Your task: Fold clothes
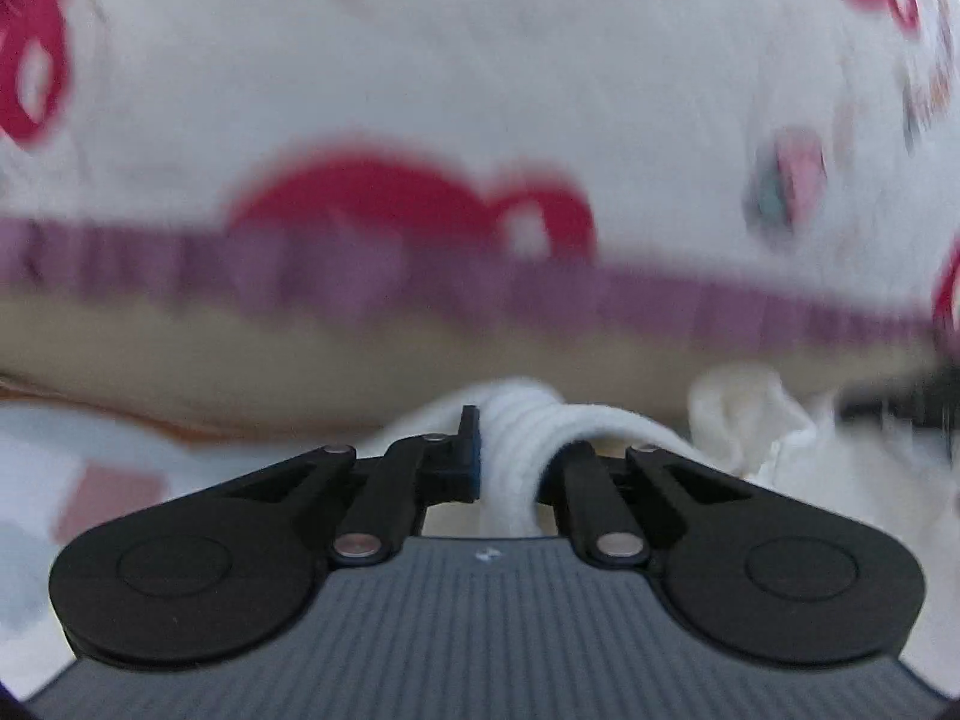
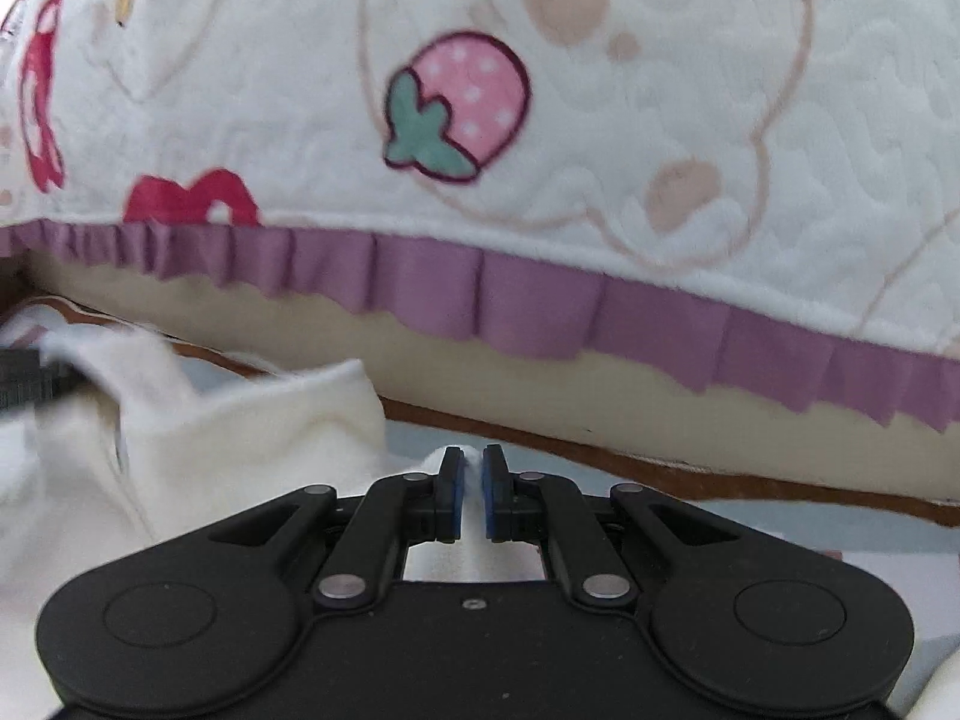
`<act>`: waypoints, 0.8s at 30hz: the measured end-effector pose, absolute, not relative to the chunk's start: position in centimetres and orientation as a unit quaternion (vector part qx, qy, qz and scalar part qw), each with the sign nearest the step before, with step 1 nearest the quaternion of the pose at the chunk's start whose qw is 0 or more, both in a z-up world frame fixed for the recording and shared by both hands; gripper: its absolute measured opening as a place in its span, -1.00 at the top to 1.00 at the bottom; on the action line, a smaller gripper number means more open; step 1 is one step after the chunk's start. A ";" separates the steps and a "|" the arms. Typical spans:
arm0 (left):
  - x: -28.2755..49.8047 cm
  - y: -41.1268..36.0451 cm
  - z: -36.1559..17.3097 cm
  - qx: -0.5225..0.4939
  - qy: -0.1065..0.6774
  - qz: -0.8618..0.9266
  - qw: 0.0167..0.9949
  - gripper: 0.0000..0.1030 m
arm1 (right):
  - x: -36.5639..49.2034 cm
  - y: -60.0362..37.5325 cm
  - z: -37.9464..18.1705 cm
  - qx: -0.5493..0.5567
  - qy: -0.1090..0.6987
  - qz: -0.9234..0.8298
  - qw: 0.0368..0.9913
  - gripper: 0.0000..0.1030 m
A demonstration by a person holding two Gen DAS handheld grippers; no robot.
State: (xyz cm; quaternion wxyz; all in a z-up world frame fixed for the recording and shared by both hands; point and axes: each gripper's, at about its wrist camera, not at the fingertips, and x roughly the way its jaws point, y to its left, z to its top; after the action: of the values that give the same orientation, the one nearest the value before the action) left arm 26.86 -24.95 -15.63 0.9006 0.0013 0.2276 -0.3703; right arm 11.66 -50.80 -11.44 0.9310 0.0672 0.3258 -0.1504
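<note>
The cream garment [image 2: 180,462] lay low in front of both tools, soft and fleecy, bunched in loose folds rather than flat. A thick ribbed edge of it [image 1: 516,450] ran straight up between the fingers of the left tool [image 1: 516,450], which was clamped on that roll; its right finger was buried under the cloth. The right tool [image 2: 473,495] had its two blue-padded fingers nearly together, with a thin sliver of the same white fabric pinched in the narrow gap between them. So both were gripping the garment, one at each end, and the left one showed as a dark blur at the far left of the right tool's view.

Just ahead of both tools rose a quilted bedcover [image 2: 600,180], white with a pink strawberry [image 2: 462,105] and red bows, finished by a purple frill [image 2: 540,312] hanging over a beige mattress side [image 2: 540,384]. Beneath the garment was a pale surface [image 2: 660,480] with a brown border; what kind of surface it was I could not tell.

By my reading this was a carrying or spreading step: two corners or edges held, cloth slack between them. Whether it was being drawn out flat or brought over into a fold, the pictures did not settle. Either way the next move called for both grips to hold firm and travel together, keeping the edge taut so the fleece did not sag and crumple.
</note>
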 end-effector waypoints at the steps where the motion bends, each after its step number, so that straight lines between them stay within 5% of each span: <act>1: 27.3 -24.8 -15.4 -0.019 0.224 -0.358 0.906 0.89 | 12.0 -50.7 -11.5 0.061 0.333 -0.157 0.928 0.87; 3: 28.7 -25.5 -16.3 -0.023 0.268 -0.333 0.904 0.77 | 13.2 -50.3 -12.2 0.040 0.364 -0.185 0.912 0.87; 5: 30.5 -26.6 -18.1 -0.005 0.346 -0.304 0.888 -0.02 | 14.3 -49.9 -12.8 0.020 0.394 -0.212 0.894 0.79; 9: 31.4 -22.0 -18.8 -0.063 0.417 -0.311 0.852 -0.06 | 16.5 -49.2 -14.0 -0.021 0.450 -0.265 0.853 0.77; 14: 29.5 -15.1 -17.0 -0.038 0.380 -0.336 0.861 -0.26 | 17.2 -46.9 -12.0 -0.014 0.387 -0.235 0.892 -0.03; 19: 26.8 -12.9 -16.8 0.021 0.344 -0.367 0.864 -0.38 | 18.6 -43.9 -8.5 0.042 0.317 -0.136 0.938 -0.28; 24: 26.7 -13.2 -17.6 -0.022 0.376 -0.356 0.855 -0.38 | 20.3 -43.2 -8.7 0.192 0.348 -0.011 0.917 -0.62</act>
State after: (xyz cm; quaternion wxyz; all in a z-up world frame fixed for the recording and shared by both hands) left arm 26.74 -13.18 -17.62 0.8550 -0.0215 0.3761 -0.3565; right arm 20.34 -43.21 -8.71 0.9173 0.1924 0.3484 -0.0114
